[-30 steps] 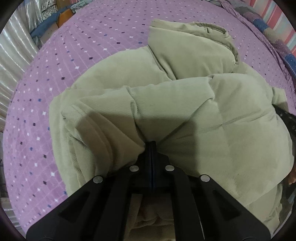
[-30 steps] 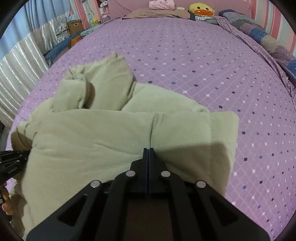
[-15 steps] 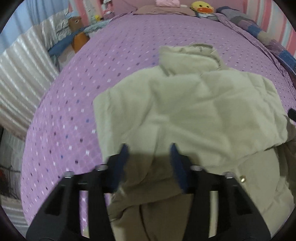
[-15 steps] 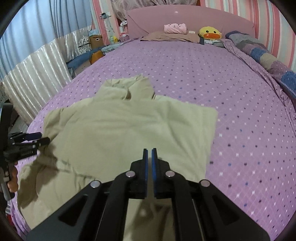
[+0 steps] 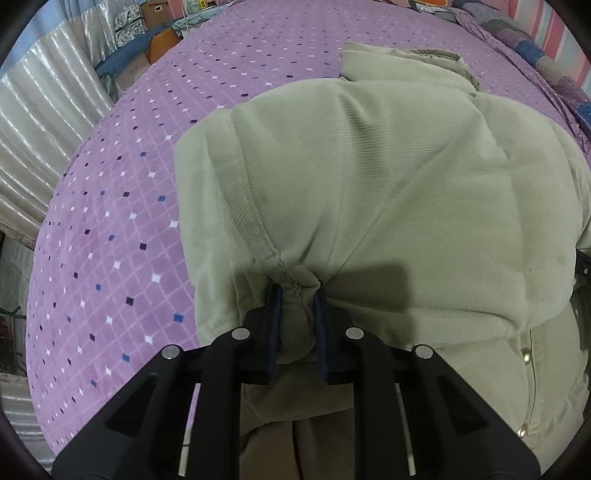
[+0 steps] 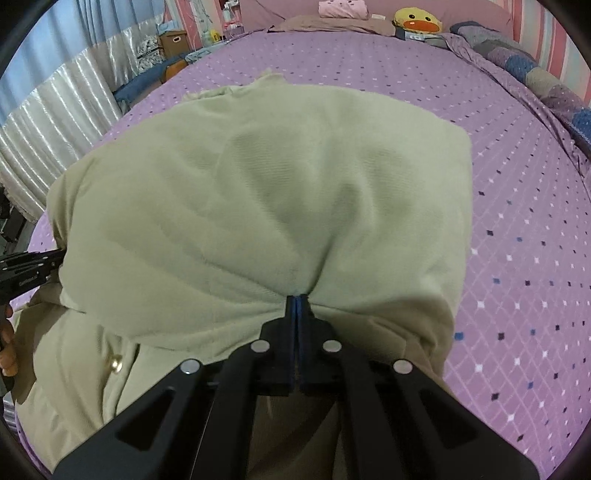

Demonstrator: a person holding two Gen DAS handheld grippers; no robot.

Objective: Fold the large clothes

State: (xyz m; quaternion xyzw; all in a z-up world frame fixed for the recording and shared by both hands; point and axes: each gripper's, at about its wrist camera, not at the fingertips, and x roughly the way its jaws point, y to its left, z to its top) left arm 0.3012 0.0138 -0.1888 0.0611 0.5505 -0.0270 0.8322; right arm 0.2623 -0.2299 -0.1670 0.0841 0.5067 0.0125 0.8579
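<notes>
Clamped on a bunched seam of the pale green jacket [image 5: 388,177], my left gripper [image 5: 297,295] had just been closing again after springing open half a second earlier; in the left wrist view a wad of ribbed fabric filled the gap between its pads, and the folded-over panel lay across the purple dotted bedspread [image 5: 122,206]. That told me the first fold was laid and a fresh hold taken for the next one, in my judgement. From the left camera I also saw the collar [image 5: 406,59] at the far edge and brass snaps [image 5: 524,356] on the layer underneath at lower right. In the right wrist view my right gripper [image 6: 297,299] was pinched tight, its pads pressed together on a thin edge of the same jacket [image 6: 277,192], after a brief slackening. Only this camera showed the jacket's squared right corner, the headboard end with a duck toy [image 6: 417,18] and pillow [image 6: 343,9], and the other gripper [image 6: 29,269] at the garment's left edge, a hand [image 6: 7,350] below it.
</notes>
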